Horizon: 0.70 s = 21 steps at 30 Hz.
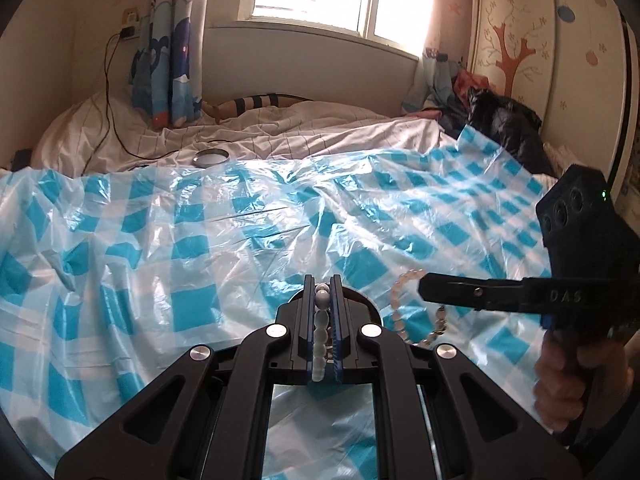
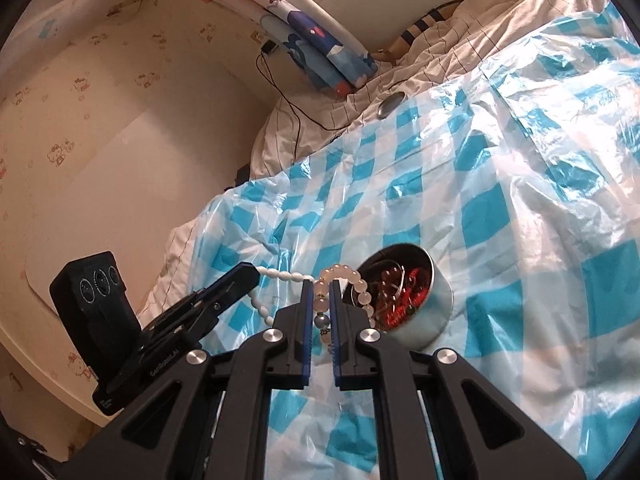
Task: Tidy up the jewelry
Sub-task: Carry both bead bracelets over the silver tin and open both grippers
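Note:
My left gripper (image 1: 322,280) is shut on a white bead bracelet (image 1: 321,336), which runs between its fingers; in the right wrist view this bracelet (image 2: 280,275) stretches from the left gripper (image 2: 250,272). My right gripper (image 2: 321,285) is shut on a pale round-bead bracelet (image 2: 352,276), held just beside a round metal tin (image 2: 420,308) full of red and dark jewelry. In the left wrist view the right gripper (image 1: 424,288) reaches in from the right with the pale bracelet (image 1: 404,308) hanging from it.
A blue-and-white checked plastic sheet (image 1: 200,240) covers the bed. The tin's round lid (image 1: 211,157) lies at the sheet's far edge, near a black cable (image 1: 116,128). A black bag (image 1: 504,124) sits far right by the wardrobe.

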Tool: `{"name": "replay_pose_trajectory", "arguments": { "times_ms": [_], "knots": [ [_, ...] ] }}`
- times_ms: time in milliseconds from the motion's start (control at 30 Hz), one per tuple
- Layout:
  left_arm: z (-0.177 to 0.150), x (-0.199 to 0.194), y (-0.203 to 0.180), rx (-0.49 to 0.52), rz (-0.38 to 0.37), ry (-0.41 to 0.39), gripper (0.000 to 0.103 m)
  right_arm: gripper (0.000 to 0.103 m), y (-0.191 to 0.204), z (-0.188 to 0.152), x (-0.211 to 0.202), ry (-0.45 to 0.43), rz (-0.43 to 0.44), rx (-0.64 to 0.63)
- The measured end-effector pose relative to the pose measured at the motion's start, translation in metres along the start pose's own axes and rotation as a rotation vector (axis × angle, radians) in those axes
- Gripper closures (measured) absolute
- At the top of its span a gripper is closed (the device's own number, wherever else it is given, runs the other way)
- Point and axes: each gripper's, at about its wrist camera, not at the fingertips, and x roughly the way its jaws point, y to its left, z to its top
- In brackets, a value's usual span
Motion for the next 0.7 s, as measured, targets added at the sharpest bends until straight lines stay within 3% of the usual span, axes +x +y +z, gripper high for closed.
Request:
{"name": "replay_pose_trajectory", "arguments": {
  "times_ms": [267, 367, 433, 467, 500, 533, 567, 633, 700],
  "knots": [
    [0.005, 0.004, 0.01, -0.073, -0.042, -0.05, 0.097, 0.094, -0.004, 0.01, 0.015, -0.042, 0.003, 0.026],
    [0.01, 0.014, 0.018, -0.139, -0.088, -0.089, 0.096, 0.094, -0.003, 0.012, 0.023, -0.05, -0.037, -0.004],
    [0.008, 0.037, 0.025, -0.199, -0.116, -0.04, 0.095, 0.092, 0.0, 0.012, 0.038, -0.013, -0.126, -0.064],
    [0.002, 0.061, 0.029, -0.22, -0.102, 0.064, 0.09, 0.085, 0.001, 0.01, 0.047, 0.026, -0.18, -0.09],
    [-0.005, 0.075, 0.031, -0.236, -0.077, 0.131, 0.089, 0.06, -0.001, 0.008, 0.052, 0.041, -0.204, -0.092],
    [-0.017, 0.089, 0.038, -0.282, -0.042, 0.206, 0.089, 0.052, -0.005, 0.004, 0.055, 0.046, -0.216, -0.078],
    [-0.025, 0.095, 0.044, -0.326, -0.047, 0.237, 0.089, 0.052, -0.008, 0.001, 0.056, 0.052, -0.205, -0.061],
    [-0.026, 0.089, 0.048, -0.356, -0.05, 0.225, 0.087, 0.052, -0.008, 0.003, 0.05, 0.038, -0.193, -0.048],
    [-0.018, 0.074, 0.045, -0.323, -0.017, 0.161, 0.069, 0.052, -0.009, 0.007, 0.04, 0.006, -0.184, -0.038]
  ]
}}
